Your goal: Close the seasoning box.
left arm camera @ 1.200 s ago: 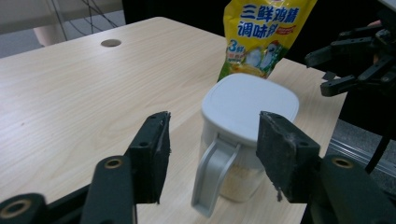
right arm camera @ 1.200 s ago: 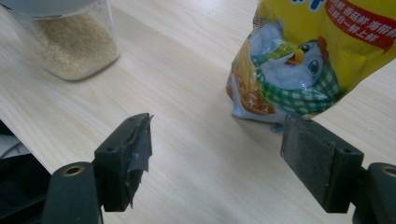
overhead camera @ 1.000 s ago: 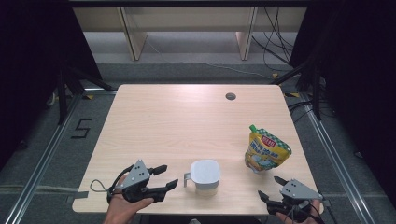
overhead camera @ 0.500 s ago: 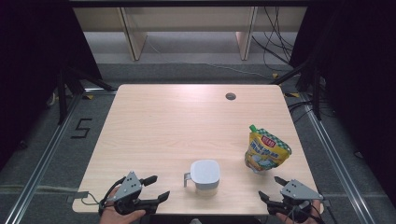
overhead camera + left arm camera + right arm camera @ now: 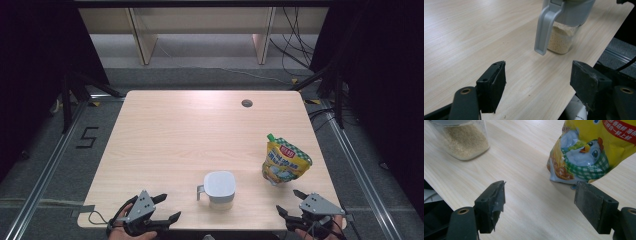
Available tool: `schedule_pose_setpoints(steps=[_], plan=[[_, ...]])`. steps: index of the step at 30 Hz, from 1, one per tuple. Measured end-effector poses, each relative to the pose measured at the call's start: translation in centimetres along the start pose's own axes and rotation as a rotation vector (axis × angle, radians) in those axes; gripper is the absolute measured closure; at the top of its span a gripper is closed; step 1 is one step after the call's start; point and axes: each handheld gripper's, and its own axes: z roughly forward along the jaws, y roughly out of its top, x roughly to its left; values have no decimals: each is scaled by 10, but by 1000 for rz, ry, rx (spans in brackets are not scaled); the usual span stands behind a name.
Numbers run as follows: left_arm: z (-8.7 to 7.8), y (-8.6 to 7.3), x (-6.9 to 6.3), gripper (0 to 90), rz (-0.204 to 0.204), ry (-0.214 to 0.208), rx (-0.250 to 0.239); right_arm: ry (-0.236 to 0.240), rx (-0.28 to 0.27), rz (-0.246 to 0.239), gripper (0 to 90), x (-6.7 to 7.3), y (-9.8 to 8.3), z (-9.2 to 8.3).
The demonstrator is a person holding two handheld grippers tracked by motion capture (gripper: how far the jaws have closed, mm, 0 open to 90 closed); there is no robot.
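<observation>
High view shows the left gripper point(image 5: 167, 209) at the near left edge of the table point(image 5: 165, 135), its jaws spread with nothing between them, having just been opening. Near it, to its right, stands the grey-lidded jar point(image 5: 219, 188) with pale grains inside and its handle facing that gripper. At the near right corner the right gripper point(image 5: 291, 202) also gapes empty, just short of the yellow pouch point(image 5: 285, 162).
</observation>
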Motion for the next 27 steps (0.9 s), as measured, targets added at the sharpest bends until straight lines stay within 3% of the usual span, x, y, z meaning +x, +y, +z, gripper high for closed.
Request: schedule_pose_setpoints(steps=[3, 4, 5, 9, 10, 12, 13, 16, 17, 18, 23, 24, 26, 27], plan=[[6, -4, -3, 282, -2, -11, 19, -14, -6, -14, 258, -1, 0, 0], [7, -4, -1, 282, 45, -12, 35, 2, 6, -9, 258, 0, -1, 1], [8, -6, -4, 282, 0, -14, 30, 2, 8, -12, 257, 0, -1, 1], [10, -6, -5, 281, 35, -16, 51, -9, 3, -17, 257, 0, -1, 1], [10, -6, -6, 281, 14, -13, 43, -1, 11, -12, 257, 0, -1, 1], [8, -6, -3, 280, 28, -10, 54, -1, 16, -18, 257, 0, -1, 2], [9, -7, -5, 279, -12, -8, 51, -9, 7, -29, 257, -1, -1, 2], [10, -8, -4, 274, -3, -4, 65, -7, 8, -31, 257, 0, -1, 2], [12, -8, -6, 274, -25, -10, 45, -6, 9, -30, 257, 0, -1, 2], [11, -8, -5, 274, 2, -10, 65, -6, 9, -31, 257, 0, -1, 2], [12, -9, -4, 272, 6, -12, 82, -5, 10, -32, 253, -1, -2, 2], [13, -10, -4, 270, -13, -12, 66, 1, 8, -31, 253, -1, -2, 3], [12, -9, -1, 268, 13, -1, 97, 8, 6, -28, 253, -1, -2, 3], [12, -10, -1, 267, 15, -5, 90, 8, 7, -28, 253, -1, -2, 3]])
